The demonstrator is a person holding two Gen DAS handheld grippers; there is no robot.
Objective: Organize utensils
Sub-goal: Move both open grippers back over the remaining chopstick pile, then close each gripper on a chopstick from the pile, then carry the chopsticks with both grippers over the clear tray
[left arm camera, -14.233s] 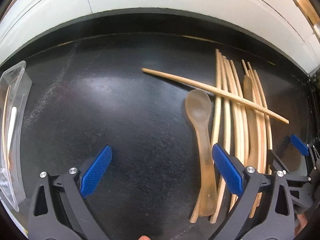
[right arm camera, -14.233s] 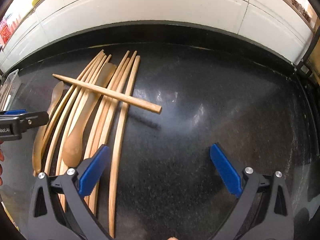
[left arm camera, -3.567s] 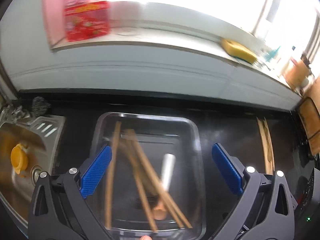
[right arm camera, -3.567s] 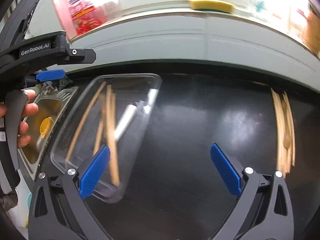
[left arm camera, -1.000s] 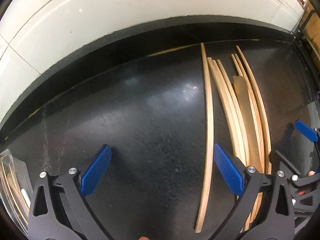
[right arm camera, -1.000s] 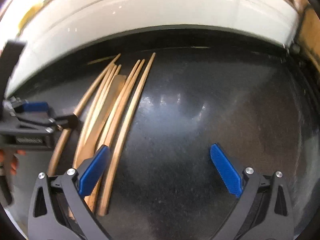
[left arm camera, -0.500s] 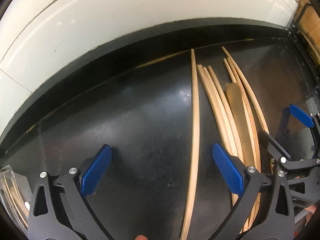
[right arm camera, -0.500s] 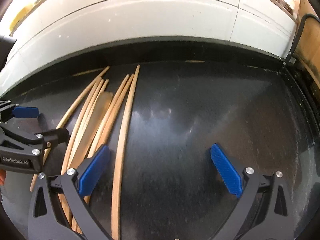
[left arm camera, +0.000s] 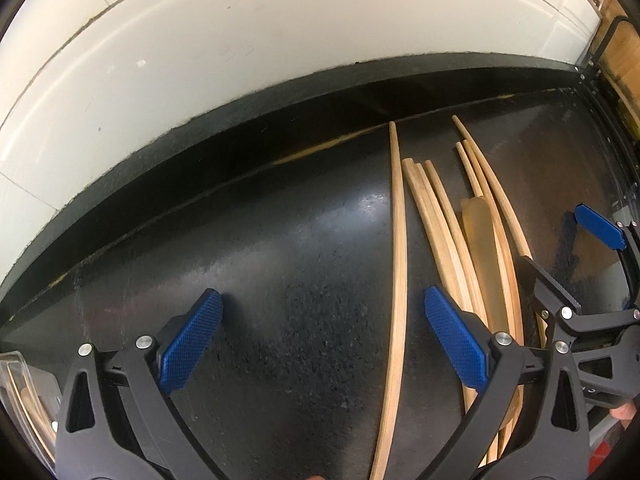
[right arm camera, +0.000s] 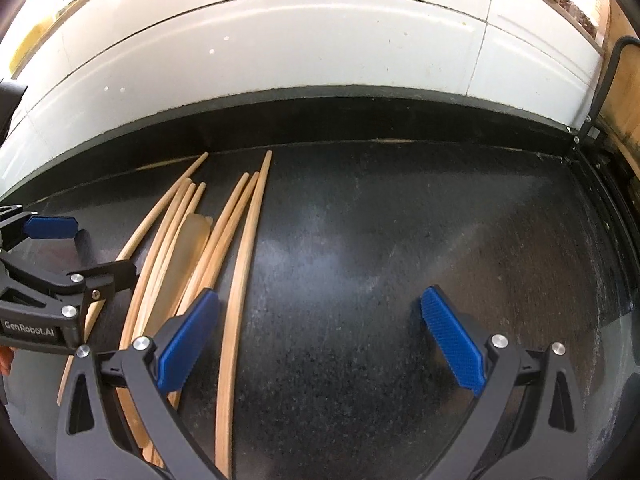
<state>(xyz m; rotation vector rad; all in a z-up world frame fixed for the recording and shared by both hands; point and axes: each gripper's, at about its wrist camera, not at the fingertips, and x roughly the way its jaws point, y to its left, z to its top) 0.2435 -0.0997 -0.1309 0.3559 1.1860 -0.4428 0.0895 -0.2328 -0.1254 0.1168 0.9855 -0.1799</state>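
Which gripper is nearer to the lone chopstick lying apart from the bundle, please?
Left. The left gripper straddles the lone chopstick, which runs between its open fingers. The right gripper sits beyond the bundle, further off.

A black speckled counter (right arm camera: 400,280) fills the lower half of both views and carries soft light glare near the middle. From nine to three o'clock a white tiled wall (right arm camera: 280,48) rises behind it, with thin grout lines. At two o'clock a black cable (right arm camera: 608,76) runs down beside a wooden panel (right arm camera: 624,92).
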